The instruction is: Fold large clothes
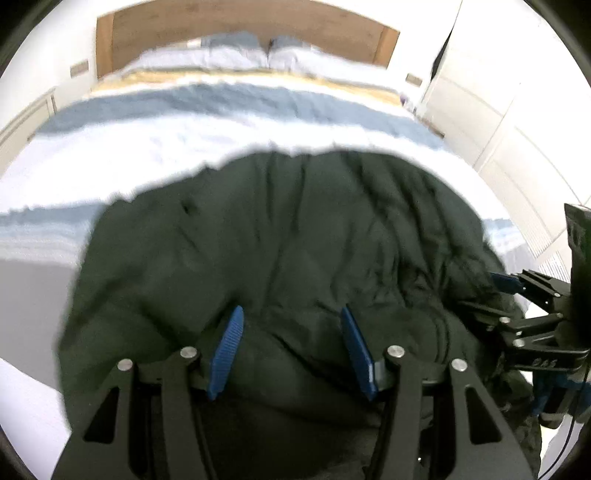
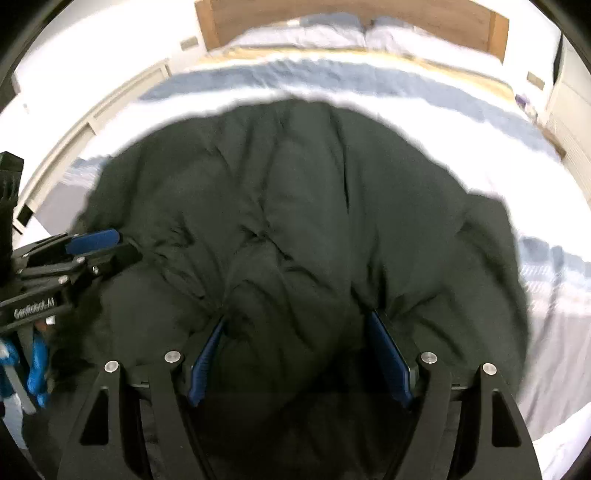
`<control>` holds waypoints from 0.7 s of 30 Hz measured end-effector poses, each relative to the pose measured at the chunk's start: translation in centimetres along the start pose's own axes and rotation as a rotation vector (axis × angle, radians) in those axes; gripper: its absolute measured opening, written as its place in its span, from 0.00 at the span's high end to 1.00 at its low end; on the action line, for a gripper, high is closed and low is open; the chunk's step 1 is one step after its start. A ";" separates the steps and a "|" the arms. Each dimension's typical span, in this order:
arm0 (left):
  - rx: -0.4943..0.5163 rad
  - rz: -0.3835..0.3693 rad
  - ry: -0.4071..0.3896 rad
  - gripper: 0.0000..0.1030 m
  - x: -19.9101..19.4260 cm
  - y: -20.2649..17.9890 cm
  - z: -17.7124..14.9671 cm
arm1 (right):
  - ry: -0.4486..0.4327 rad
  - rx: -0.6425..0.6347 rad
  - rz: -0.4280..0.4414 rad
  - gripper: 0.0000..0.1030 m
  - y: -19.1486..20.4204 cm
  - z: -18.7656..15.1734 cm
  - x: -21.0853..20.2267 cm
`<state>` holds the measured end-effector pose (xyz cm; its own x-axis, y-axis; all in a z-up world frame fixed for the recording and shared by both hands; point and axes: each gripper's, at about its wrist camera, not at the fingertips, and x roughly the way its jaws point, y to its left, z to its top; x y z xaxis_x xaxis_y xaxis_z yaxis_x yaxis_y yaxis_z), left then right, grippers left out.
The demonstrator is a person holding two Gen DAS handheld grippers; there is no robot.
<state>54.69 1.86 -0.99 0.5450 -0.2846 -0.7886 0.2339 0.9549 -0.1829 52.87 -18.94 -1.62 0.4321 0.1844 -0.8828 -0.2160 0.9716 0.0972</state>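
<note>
A large dark green padded jacket (image 1: 280, 236) lies bunched on the bed; it also fills the right wrist view (image 2: 295, 206). My left gripper (image 1: 291, 317) has its blue pads spread wide, with thick jacket fabric bulging between them. My right gripper (image 2: 299, 317) is also spread wide with a fold of the jacket between its pads. The pads touch the fabric at their sides, but whether they pinch it I cannot tell. Each gripper shows in the other's view: the right one (image 1: 517, 291) at the right edge, the left one (image 2: 92, 243) at the left edge.
The bed (image 1: 184, 122) has a white, blue and yellow striped cover, with pillows (image 1: 240, 51) and a wooden headboard (image 1: 243, 26) at the far end. White wardrobe doors (image 1: 517, 147) stand to the right. A low white cabinet (image 2: 110, 110) runs along the left.
</note>
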 end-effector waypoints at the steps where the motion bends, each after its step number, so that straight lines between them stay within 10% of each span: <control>1: 0.001 0.002 -0.020 0.45 -0.6 0.2 0.8 | -0.031 -0.005 0.010 0.28 -0.1 0.6 -1.1; 9: 0.029 0.060 -0.042 0.43 3.0 0.3 6.1 | -0.123 -0.026 -0.039 0.26 -0.4 6.0 -1.1; 21: 0.078 0.143 -0.012 0.37 9.8 1.1 2.7 | -0.030 -0.035 -0.071 0.20 -1.9 3.5 7.0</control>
<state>62.46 -0.07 -7.33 0.5868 -0.1477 -0.7962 0.2152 0.9763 -0.0226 59.34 -18.98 -6.34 0.4733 0.1201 -0.8727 -0.2139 0.9767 0.0183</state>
